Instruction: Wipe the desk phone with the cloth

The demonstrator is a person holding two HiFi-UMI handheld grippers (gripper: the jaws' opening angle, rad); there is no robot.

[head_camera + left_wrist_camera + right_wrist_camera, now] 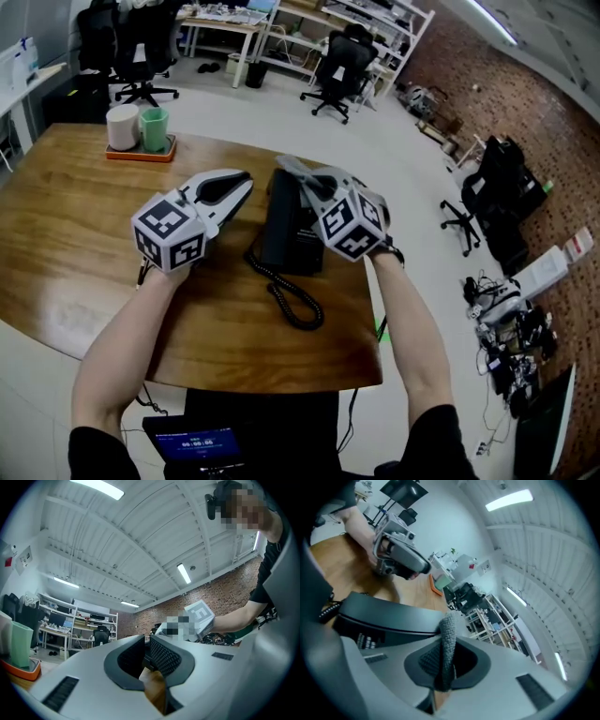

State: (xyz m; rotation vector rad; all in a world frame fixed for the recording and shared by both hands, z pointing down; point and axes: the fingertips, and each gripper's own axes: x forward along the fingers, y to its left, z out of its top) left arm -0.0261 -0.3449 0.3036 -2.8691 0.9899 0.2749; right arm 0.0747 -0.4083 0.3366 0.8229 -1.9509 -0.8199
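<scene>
Where the wooden table (75,262) curves away at 10 o'clock, an orange tray (141,153) is set. A white cup (122,127) and a green cup (155,129) are stood on it side by side; what is in them cannot be made out. The black desk phone (286,239) is placed near the table's middle, toward 3 o'clock, and its coiled cord (286,300) is looped at its 6 o'clock side, short of the near edge. A grey cloth (448,639) is pinched between the jaws of the right gripper (314,183), and its free end is seen against the phone's upper edge. The left gripper (146,651) is held just beside the phone at 9 o'clock, its jaws drawn nearly together around nothing. Bare wood is left open at 9 o'clock, while the table's edge is met soon past the phone at 3 o'clock. Square black-and-white markers are carried on both gripper cubes. The print on the phone's keys cannot be read.
</scene>
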